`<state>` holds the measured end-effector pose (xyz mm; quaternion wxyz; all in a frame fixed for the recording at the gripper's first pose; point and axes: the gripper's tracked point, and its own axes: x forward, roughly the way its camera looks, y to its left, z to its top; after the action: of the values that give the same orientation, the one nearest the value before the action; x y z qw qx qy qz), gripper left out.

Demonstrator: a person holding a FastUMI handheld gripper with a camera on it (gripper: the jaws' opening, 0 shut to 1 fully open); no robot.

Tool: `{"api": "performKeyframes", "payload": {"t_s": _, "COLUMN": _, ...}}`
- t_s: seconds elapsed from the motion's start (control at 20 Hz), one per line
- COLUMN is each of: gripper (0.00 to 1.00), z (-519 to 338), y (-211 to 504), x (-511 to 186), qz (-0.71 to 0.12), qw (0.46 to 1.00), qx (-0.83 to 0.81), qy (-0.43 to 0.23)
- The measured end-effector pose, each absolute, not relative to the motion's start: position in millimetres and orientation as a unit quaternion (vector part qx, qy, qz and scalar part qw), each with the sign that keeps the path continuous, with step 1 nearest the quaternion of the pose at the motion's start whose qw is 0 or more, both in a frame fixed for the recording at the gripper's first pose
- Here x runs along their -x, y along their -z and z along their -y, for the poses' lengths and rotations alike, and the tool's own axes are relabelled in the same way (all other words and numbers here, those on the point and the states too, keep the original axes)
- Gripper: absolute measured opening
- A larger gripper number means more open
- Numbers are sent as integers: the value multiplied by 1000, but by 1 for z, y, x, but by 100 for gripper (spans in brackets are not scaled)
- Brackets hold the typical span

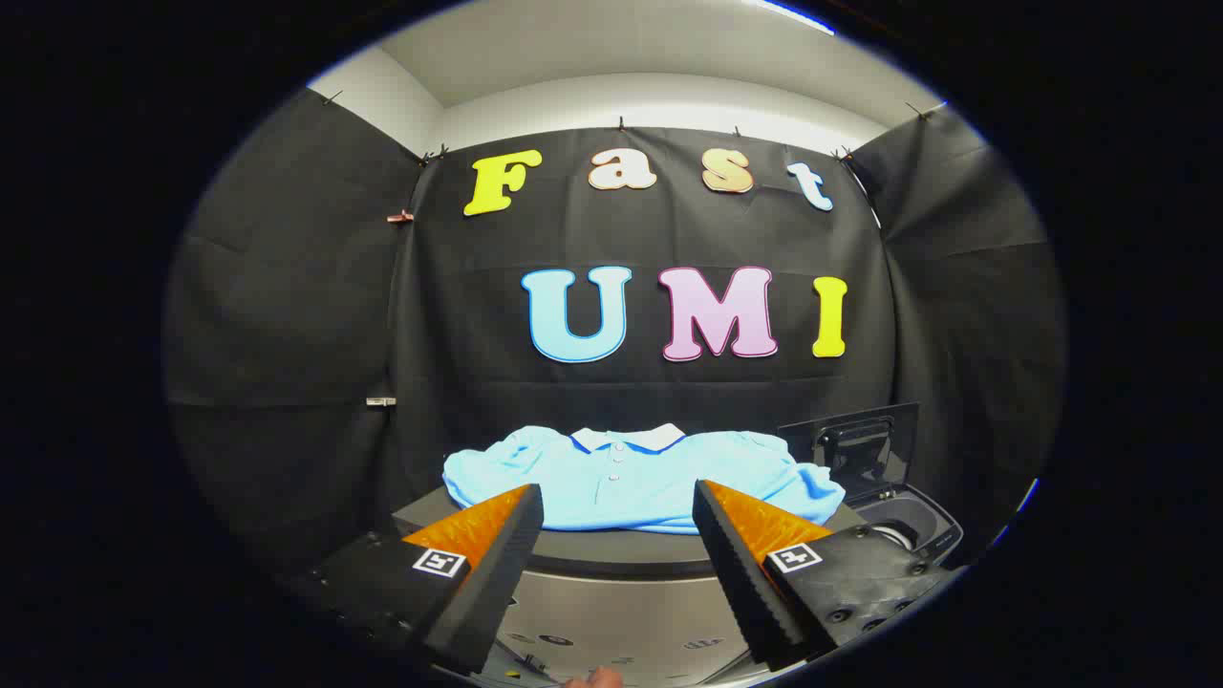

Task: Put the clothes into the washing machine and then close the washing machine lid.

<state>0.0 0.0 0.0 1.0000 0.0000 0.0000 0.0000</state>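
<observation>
Claw spread wide, empty, short of the light-blue white-collared polo shirt on the grey desk; best pinch mid-hem, then carry to the open-lidded washing machine.

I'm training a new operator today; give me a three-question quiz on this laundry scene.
1. True or false: the tongs are shut on the shirt.
2. The washing machine lid is: A) shut flat B) raised C) lying on the shirt.
3. Fill in: the shirt's collar is ____.

Key: 1 false, the fingers stand apart with the shirt just beyond them; 2 B, it stands up behind the opening, beside the shirt; 3 white.
</observation>
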Motion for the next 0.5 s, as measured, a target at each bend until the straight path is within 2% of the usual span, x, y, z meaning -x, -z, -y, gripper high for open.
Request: {"api": "performKeyframes", "payload": {"t_s": 0.5, "gripper": 98, "z": -9, "y": -2, "x": 3, "qz": 3, "qw": 1000, "qx": 9, "qy": -4}}
